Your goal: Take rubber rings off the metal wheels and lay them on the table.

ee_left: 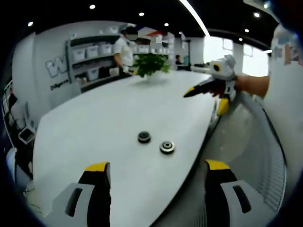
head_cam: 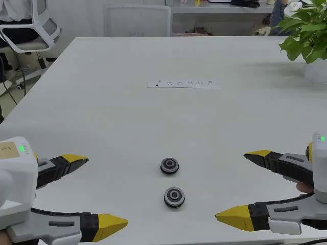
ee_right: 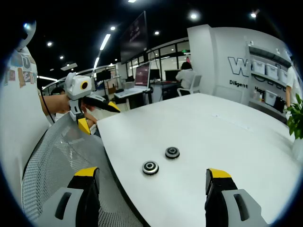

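Note:
Two small metal wheels with black rubber rings lie flat on the white table, one behind the other: the farther wheel [head_cam: 169, 166] [ee_left: 144, 137] [ee_right: 172, 152] and the nearer wheel [head_cam: 174, 197] [ee_left: 166, 147] [ee_right: 150, 167]. My left gripper [head_cam: 104, 191] [ee_left: 156, 172] [ee_right: 97, 113] hovers at the table's near left, open, with nothing between its yellow-tipped jaws. Over on the near right my right gripper [head_cam: 237, 184] [ee_right: 151, 177] [ee_left: 203, 99] stands open too and holds nothing. Both wheels sit midway between the two grippers, clear of the jaws.
A white power strip [head_cam: 184, 83] lies further back on the table. A potted green plant [head_cam: 305, 35] stands at the far right. An office chair [head_cam: 30, 30] is off the far left corner. A mesh chair back [ee_right: 57, 161] sits close to the table's near edge.

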The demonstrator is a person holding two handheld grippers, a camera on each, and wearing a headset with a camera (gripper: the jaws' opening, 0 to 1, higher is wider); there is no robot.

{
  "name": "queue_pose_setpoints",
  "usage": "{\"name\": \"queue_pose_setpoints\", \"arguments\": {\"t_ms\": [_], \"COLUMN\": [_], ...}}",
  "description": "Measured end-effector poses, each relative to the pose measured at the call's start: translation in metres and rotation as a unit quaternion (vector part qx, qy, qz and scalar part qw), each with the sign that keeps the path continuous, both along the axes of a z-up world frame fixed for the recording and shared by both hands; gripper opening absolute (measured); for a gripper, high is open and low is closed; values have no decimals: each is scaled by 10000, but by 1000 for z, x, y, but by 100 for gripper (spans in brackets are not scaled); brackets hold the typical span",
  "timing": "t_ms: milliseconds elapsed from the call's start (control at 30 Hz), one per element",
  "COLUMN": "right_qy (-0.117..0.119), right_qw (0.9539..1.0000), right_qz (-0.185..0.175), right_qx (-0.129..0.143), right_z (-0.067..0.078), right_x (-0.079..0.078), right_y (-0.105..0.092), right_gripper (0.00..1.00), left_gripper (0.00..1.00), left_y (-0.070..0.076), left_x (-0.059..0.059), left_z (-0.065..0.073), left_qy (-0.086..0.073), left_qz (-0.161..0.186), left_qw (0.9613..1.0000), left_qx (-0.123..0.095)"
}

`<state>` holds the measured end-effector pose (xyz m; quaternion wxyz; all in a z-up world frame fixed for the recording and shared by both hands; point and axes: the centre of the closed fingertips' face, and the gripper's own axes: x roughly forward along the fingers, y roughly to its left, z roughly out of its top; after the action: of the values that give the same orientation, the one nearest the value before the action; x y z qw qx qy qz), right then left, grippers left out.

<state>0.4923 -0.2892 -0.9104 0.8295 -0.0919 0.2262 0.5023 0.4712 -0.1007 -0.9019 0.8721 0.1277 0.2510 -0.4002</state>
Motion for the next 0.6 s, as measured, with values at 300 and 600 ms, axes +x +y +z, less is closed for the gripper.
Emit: {"name": "queue_pose_setpoints", "arguments": {"t_ms": [300, 600], "right_qy": [14, 15], "right_qw": [10000, 10000], "right_qz": [36, 56], "right_qx": [-48, -71], "right_z": [-2, -3], "right_x": [-1, 0], "right_y": [0, -1], "right_gripper": [89, 89], "left_gripper": [84, 84], "left_y": [-1, -1], "left_x": [-1, 0], "left_z": [-2, -2], "left_qy": [30, 37], "left_qz": [-44, -73], "left_qw": [10000, 10000], "left_qx": [13, 44]}}
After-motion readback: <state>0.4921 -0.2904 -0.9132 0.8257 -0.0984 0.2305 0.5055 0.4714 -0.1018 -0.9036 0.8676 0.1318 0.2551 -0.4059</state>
